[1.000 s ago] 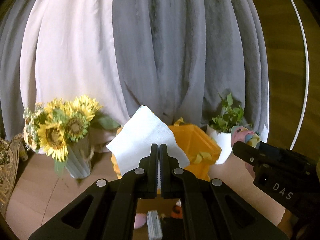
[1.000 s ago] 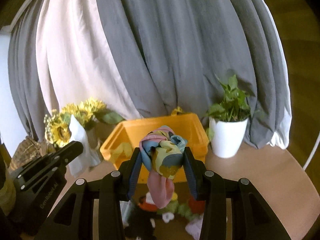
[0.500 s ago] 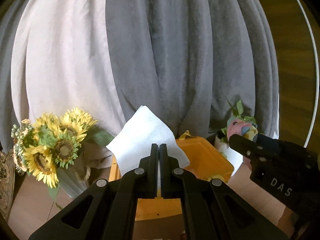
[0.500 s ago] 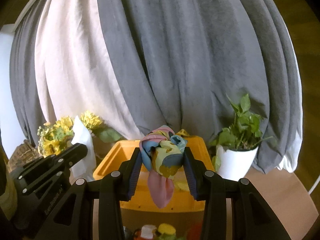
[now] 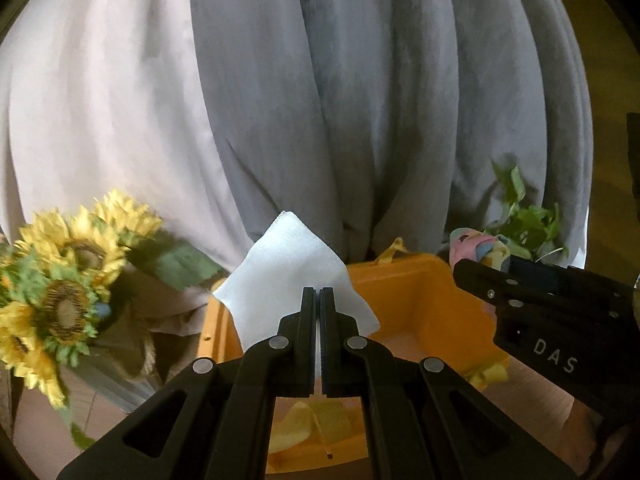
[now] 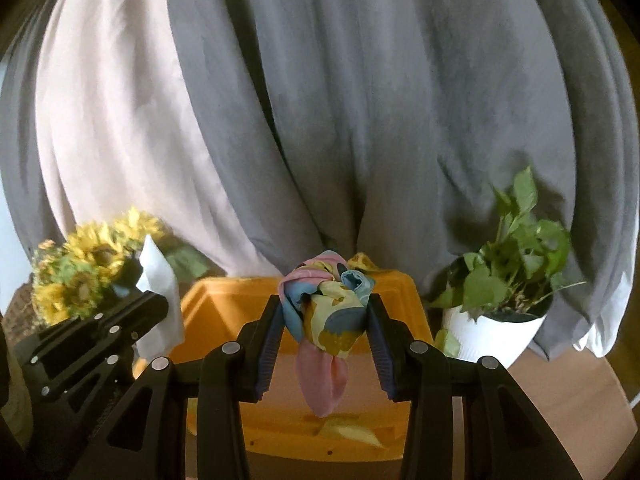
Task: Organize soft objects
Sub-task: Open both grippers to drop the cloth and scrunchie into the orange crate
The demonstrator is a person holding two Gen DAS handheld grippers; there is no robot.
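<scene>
My left gripper (image 5: 319,294) is shut on a white folded cloth (image 5: 290,264) and holds it above the near left part of an orange bin (image 5: 420,308). The cloth also shows in the right wrist view (image 6: 158,300). My right gripper (image 6: 326,312) is shut on a bunched pastel scarf (image 6: 328,304) with a pink tail hanging down, over the orange bin (image 6: 224,304). The scarf also shows in the left wrist view (image 5: 478,246). Yellow fabric (image 5: 308,420) lies inside the bin.
A sunflower bouquet in a vase (image 5: 68,292) stands left of the bin. A potted green plant in a white pot (image 6: 504,304) stands to its right. Grey and white curtains (image 6: 320,100) hang close behind. The surface below is wooden (image 6: 572,404).
Both grippers moved forward and over the orange bin, which now fills more of each view. The toys on the floor have left the views. Both grips are unchanged.
</scene>
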